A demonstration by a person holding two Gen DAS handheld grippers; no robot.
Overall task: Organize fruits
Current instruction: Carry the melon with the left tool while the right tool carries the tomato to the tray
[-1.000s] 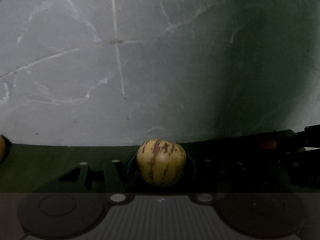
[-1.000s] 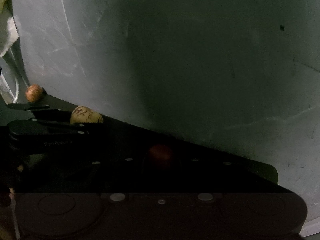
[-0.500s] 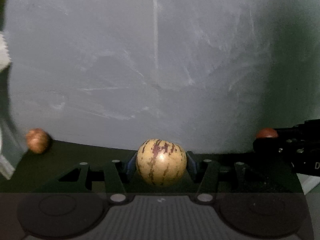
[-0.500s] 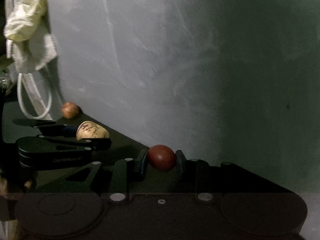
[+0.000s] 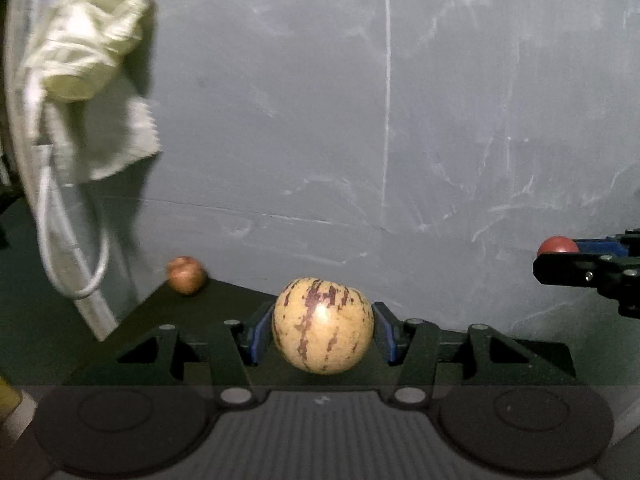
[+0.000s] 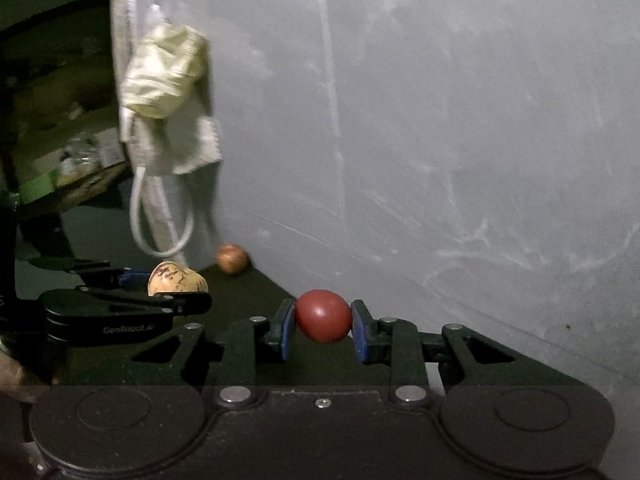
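Now showing way more wall, both lifted; left gripper (image 5: 323, 326) clamping striped fruit (image 5: 322, 325) mid-frame, right gripper (image 6: 323, 322) squeezing red fruit (image 6: 323, 321).

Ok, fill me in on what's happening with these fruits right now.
A person is working two handheld grippers, each closed on a fruit. The left gripper holds a pale yellow fruit with purple streaks between its blue pads. The right gripper holds a smaller round red fruit. Both are up off the dark surface, in front of a grey wall. A third, brownish fruit sits on the surface by the wall, below a hanging cloth and white cord.
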